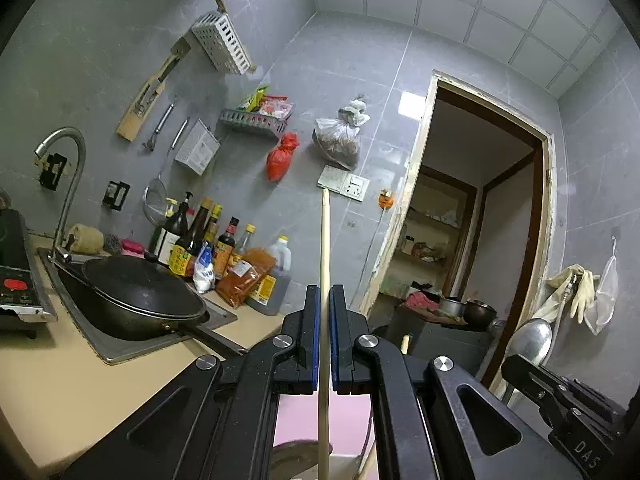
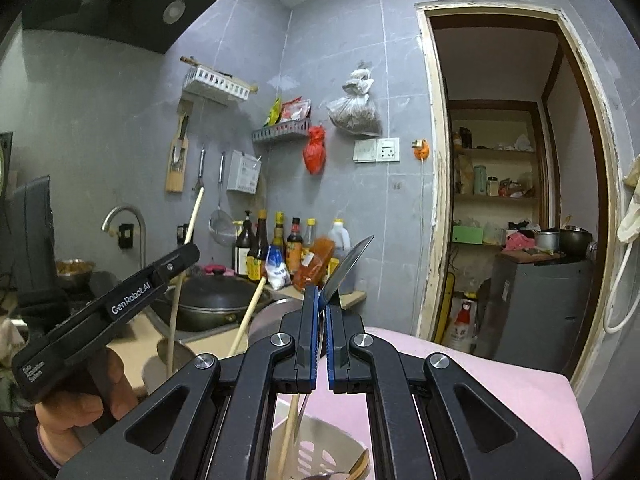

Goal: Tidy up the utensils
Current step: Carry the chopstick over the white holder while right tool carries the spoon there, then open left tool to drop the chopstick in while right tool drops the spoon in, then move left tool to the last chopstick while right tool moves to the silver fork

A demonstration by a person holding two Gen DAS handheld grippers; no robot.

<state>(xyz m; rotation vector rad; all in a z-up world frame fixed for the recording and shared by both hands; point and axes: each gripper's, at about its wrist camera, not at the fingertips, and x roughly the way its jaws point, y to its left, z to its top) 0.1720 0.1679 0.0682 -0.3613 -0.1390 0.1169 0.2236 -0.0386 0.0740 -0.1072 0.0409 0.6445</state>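
Grey-tiled kitchen: holder [image 2: 320, 446] sits directly below both clenched hand-held grippers, left [image 1: 325, 308] gripping an upright chopstick [image 1: 325, 240], right [image 2: 320, 308] apparently a spoon [image 2: 348, 264].

Both handheld grippers clamped, held about level side by side

The left gripper [image 1: 325, 304] has its blue-padded jaws pressed on a thin wooden handle [image 1: 324, 248] standing upright; a hand [image 2: 86, 396] wraps its grip. The right gripper [image 2: 320, 304] is pinched tight on a metal spoon [image 2: 346, 266], bowl tilted up to the right.
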